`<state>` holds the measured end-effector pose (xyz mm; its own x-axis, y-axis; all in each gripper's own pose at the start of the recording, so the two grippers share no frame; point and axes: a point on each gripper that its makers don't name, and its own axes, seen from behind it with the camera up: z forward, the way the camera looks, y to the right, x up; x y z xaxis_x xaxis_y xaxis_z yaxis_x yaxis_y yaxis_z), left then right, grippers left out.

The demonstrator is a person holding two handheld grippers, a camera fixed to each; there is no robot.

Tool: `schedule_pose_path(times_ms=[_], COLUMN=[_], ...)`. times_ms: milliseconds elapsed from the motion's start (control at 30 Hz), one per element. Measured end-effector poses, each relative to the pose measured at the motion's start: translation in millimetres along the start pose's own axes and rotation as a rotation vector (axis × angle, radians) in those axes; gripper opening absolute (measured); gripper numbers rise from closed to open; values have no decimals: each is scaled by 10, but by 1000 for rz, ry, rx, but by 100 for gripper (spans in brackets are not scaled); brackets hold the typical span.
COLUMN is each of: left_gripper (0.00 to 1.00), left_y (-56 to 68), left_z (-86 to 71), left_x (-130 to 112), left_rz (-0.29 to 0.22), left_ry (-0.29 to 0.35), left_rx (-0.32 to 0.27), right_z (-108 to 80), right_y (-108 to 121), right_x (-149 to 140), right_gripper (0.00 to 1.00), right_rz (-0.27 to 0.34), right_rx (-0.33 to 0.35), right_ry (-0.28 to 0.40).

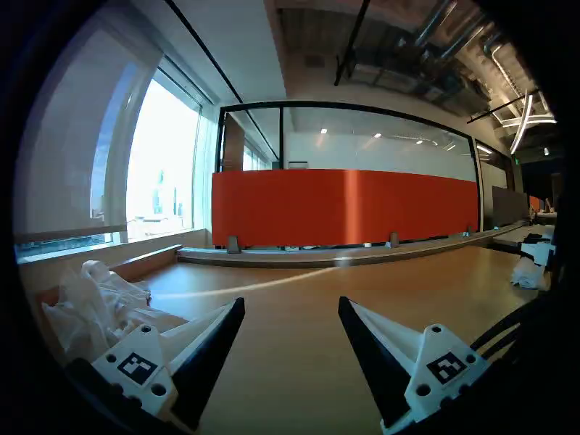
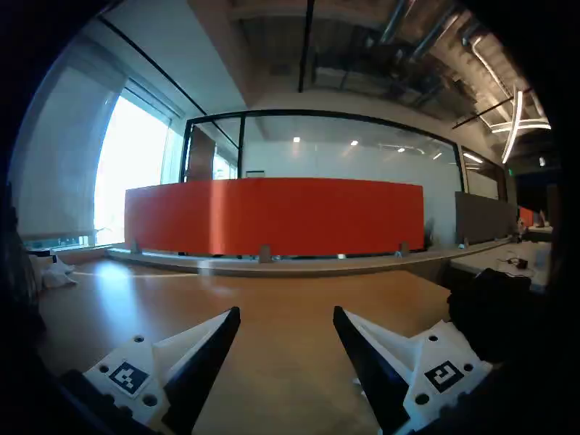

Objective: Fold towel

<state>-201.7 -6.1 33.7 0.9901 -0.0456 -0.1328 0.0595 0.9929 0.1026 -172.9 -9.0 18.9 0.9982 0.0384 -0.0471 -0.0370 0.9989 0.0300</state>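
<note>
Left gripper view shows the wooden worktop (image 1: 304, 290) stretching to an orange partition (image 1: 348, 206), the crumpled white towel (image 1: 94, 308) heaped at the window-side edge just beside the left claw (image 1: 290, 301), which gapes empty, as does the right claw (image 2: 286, 309) in the right gripper view.

On the table (image 1: 304, 312), at left, a cloth heap (image 1: 94, 304); partition (image 1: 341, 206) behind.
</note>
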Motion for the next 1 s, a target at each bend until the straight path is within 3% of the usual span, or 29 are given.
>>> schedule_pose_path(times_ms=[1000], left_gripper=[96], left_y=[-26], left_z=[-10], left_x=[151], left_rz=[0], left_ry=[-5], left_rx=[-1], right_z=[-3], right_y=[-3], right_x=[0], right_gripper=[100], right_rz=[0], right_rx=[0], right_ry=[0])
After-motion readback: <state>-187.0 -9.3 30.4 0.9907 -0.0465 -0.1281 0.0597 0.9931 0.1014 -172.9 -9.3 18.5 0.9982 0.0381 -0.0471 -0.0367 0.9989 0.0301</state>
